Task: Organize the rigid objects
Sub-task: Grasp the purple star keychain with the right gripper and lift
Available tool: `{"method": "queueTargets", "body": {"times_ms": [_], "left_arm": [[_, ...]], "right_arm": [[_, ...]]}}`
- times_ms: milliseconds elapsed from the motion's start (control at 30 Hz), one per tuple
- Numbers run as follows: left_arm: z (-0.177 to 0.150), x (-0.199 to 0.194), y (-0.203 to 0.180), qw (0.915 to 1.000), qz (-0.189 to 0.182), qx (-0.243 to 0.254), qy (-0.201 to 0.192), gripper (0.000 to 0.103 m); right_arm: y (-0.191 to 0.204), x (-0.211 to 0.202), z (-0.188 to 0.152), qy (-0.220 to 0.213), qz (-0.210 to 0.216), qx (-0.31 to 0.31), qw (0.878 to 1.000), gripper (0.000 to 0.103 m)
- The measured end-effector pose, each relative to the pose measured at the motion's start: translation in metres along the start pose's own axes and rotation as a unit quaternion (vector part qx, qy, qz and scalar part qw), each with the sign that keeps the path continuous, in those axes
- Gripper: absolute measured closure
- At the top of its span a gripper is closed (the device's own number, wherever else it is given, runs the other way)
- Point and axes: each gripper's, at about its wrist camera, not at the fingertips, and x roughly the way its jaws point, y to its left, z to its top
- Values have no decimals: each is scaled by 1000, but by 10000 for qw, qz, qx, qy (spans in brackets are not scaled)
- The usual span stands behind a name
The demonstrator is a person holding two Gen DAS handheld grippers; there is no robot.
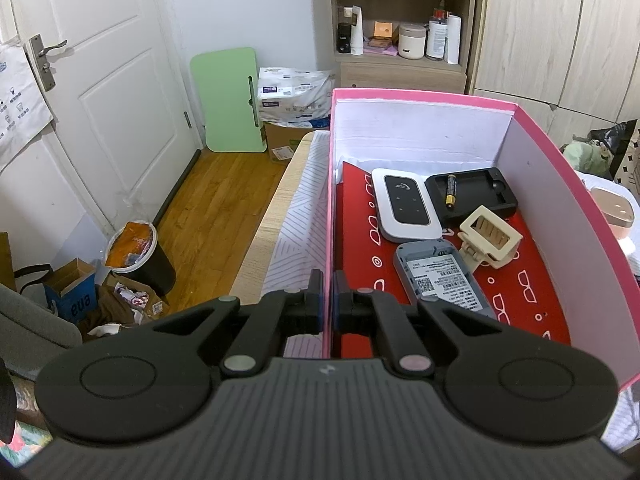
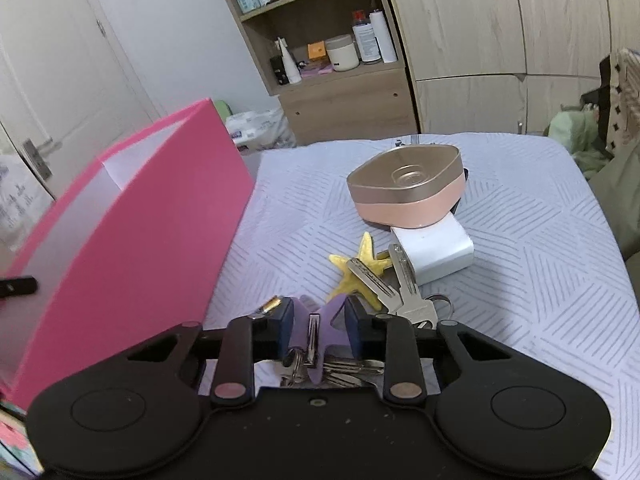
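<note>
Left gripper [image 1: 327, 300] is clamped on the near-left wall of the pink box [image 1: 420, 98], fingers [image 1: 316, 296] pressed flat on either side of the thin wall. The box stands at the left edge of the table [image 2: 520, 240], which is covered by a pale cloth with grey line pattern.

Inside the box, on a red liner with white spectacle prints:
- white router with a black face [image 1: 406, 208] toward the far wall
- black tray [image 1: 472, 196] just right of it, a black-and-yellow battery [image 1: 451, 194] lying in it
- cream plastic clip [image 1: 490, 242] in front of the tray, tilted
- grey device with a label [image 1: 442, 276] nearest the gripper, touching the router's near edge

Right gripper [image 2: 318, 316] is low over the cloth just right of the box. Its fingers [image 2: 286, 318] stand narrow around a purple star-shaped piece [image 2: 328, 322] and the keys attached to it; the pads appear to press the purple piece from both sides. A small battery [image 2: 270, 305] lies just left of the left finger.

Beyond the gripper on the cloth: a yellow starfish [image 2: 362, 268], two silver keys [image 2: 394, 288] lying across it, a white charger block [image 2: 434, 252] touching the keys, and a pink-and-gold container [image 2: 408, 192] resting partly on the charger, toward the table's far edge.
</note>
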Motion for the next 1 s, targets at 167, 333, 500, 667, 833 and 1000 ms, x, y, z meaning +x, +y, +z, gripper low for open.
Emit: {"method": "queueTargets", "body": {"times_ms": [167,333,500,667,833,1000], "left_arm": [[0,0,1,10000,-23,2,2,99],[0,1,1,10000,-30,-14,23,99],[0,2,2,10000,-39,-20,32,99],[0,2,1,10000,-56,-17,39,99],[0,2,1,9999,-83,-31,48,99],[-1,2,2,9999,-91,-39,51,99]], "right_arm": [[-4,-5,4,-48,275,76,9996,100],[-5,-2,4,86,302,67,9995,95],[4,5,3,292,164,-201,9992,56],[17,19,2,377,-27,-582,9976,46],[37,20,-9,306,-373,-1343,9898,42],[26,14,-5,216,-228,-1101,9934,46]]}}
